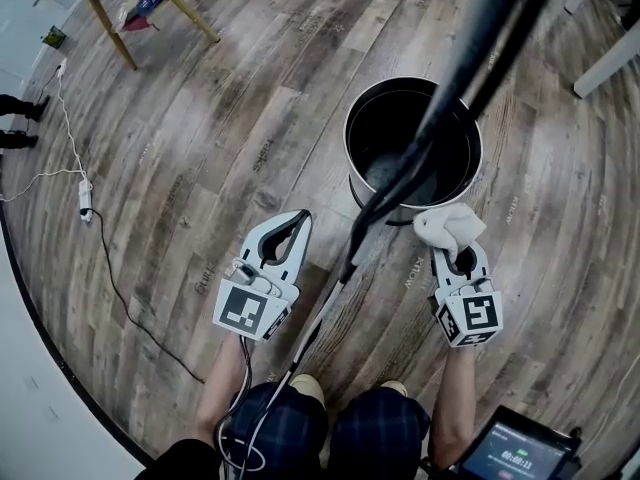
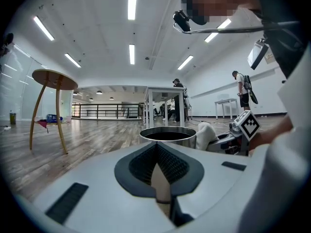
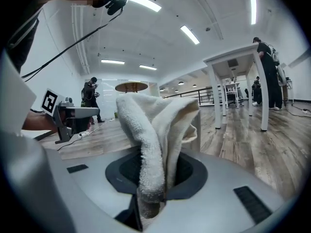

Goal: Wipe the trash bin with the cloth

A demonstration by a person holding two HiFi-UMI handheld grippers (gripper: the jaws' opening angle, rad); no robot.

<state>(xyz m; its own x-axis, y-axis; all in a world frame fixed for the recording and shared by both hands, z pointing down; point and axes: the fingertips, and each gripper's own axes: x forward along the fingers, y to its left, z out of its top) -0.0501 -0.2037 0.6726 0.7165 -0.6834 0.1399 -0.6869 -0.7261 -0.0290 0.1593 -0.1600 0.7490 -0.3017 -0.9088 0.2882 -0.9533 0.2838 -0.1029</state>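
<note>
Right claw [image 1: 459, 256] grips cloth [image 3: 155, 130] | left claw [image 2: 158, 149] clenched | bin [image 1: 385, 128] interior: head view only

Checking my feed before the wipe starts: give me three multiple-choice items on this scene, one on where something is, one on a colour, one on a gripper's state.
1. Where is the cloth?
A) inside the trash bin
B) in the right hand-held gripper, beside the bin's near side
C) lying flat on the floor

2. What colour is the cloth?
A) blue
B) black
C) white

3. How is the left hand-held gripper?
A) shut on nothing
B) shut on the cloth
C) wide open

Answers:
1 B: the right gripper view shows its jaws clamped on the cloth, and the head view shows it next to the bin.
2 C: it looks white in every view.
3 A: the left gripper view shows the jaws meeting with nothing between them.
</note>
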